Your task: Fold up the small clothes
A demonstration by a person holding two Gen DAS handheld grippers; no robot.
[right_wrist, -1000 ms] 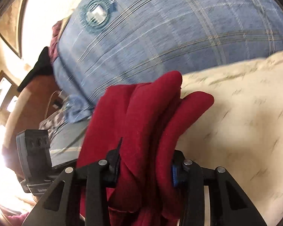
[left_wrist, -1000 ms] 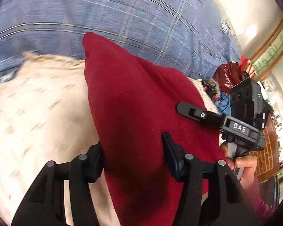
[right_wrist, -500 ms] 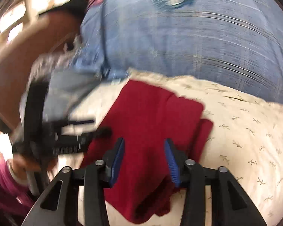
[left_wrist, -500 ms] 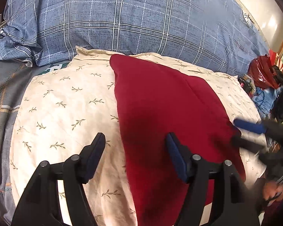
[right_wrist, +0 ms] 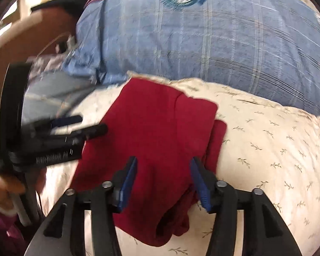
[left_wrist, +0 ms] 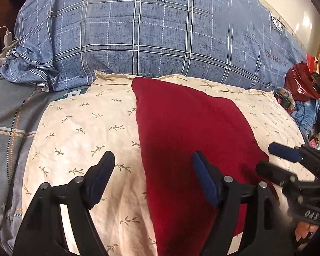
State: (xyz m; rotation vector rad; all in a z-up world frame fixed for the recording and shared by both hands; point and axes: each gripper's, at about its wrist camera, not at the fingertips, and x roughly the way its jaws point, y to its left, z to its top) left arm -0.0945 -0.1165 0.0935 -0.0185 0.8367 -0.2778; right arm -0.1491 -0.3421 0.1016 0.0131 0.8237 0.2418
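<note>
1. Both grippers have let go of the dark red knit garment [left_wrist: 194,140], which a second ago was pinched between their pads.
2. Left gripper [left_wrist: 152,177] and right gripper [right_wrist: 163,180] are opening, pads clear of the cloth.
3. Garment now lies folded on the cream leaf-print pillow [left_wrist: 85,132], so this fold looks finished.

Right gripper [right_wrist: 163,178] opening over the folded red garment [right_wrist: 157,140] on the cream leaf-print pillow [right_wrist: 266,149], pads clear.
</note>
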